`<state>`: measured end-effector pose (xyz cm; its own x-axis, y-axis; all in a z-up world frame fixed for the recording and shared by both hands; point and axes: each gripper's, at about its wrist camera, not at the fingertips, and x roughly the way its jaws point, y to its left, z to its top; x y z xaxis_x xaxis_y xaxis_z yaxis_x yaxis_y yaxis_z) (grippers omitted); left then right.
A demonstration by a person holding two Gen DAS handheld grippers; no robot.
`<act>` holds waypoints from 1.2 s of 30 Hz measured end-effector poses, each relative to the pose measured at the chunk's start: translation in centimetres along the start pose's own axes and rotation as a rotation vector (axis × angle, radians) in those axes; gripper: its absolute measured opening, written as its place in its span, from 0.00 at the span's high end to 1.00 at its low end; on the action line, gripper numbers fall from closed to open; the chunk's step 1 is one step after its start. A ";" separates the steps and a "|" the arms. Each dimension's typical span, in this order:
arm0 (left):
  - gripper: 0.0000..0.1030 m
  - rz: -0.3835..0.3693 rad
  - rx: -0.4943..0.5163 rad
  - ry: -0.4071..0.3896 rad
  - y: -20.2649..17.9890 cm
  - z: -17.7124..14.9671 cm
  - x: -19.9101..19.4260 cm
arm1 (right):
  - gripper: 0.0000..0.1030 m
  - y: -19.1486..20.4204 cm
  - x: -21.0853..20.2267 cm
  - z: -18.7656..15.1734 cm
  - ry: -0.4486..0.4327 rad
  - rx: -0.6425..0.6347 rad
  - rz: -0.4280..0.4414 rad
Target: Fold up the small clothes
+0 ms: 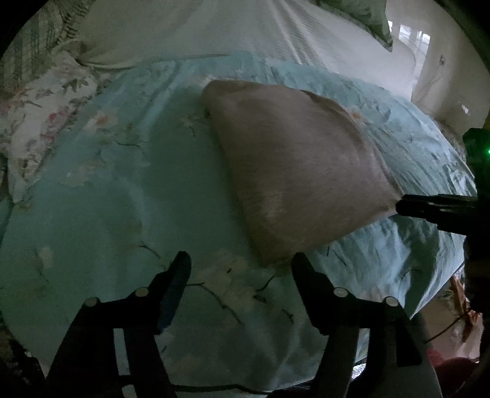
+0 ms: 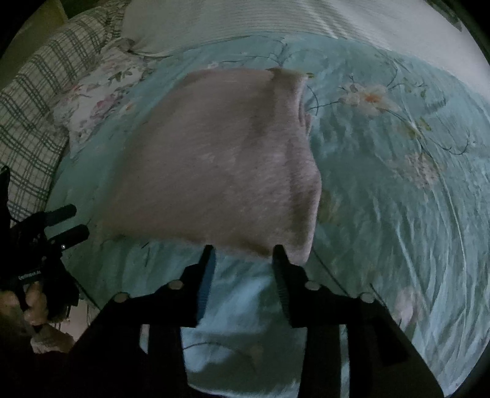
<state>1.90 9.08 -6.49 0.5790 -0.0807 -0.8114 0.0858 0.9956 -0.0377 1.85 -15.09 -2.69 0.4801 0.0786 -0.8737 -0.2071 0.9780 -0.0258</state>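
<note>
A pale blue floral bedspread (image 1: 101, 183) fills most of both views, and on it lies the task's thing, a small pinkish-beige garment (image 1: 300, 171), folded flat into a rough rectangle with a doubled, wrinkled edge along one side. It sits near the middle of the bedspread, with bare cloth on all sides of it. Beyond the bedspread lies a white ribbed cover (image 1: 214, 27).

The right wrist view alone shows a green-checked pillow (image 2: 27, 113) beside a white floral pillow (image 2: 95, 98); the left wrist view alone shows the room floor (image 1: 407, 43) past the bed's far edge.

The left gripper (image 1: 240, 260) hangs above bare bedspread with its jaws wide apart, holding nothing, its right finger just beside the garment's near corner. The right gripper (image 2: 242, 249) also has its jaws apart, its fingertips at the garment's near edge; whether they touch the cloth cannot be told. Both pictures are dim and blurred.
</note>
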 end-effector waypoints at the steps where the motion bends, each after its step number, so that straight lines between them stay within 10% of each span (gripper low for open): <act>1: 0.24 0.008 -0.003 -0.003 0.1 -0.1 -0.3 | 0.47 0.1 -0.3 -0.2 -0.005 -0.002 0.000; 19: 0.16 0.361 0.087 -0.061 -1.4 -0.3 -4.8 | 0.26 1.1 -4.2 -1.6 -0.008 -0.021 0.023; 36: 0.08 0.361 0.019 -0.077 -1.1 2.5 -4.9 | 0.07 1.0 -4.2 0.5 -0.032 -0.034 0.033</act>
<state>1.01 8.30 -0.99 0.6335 0.2720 -0.7243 -0.1207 0.9594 0.2547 0.03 -14.37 1.19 0.4991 0.1178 -0.8585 -0.2519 0.9677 -0.0137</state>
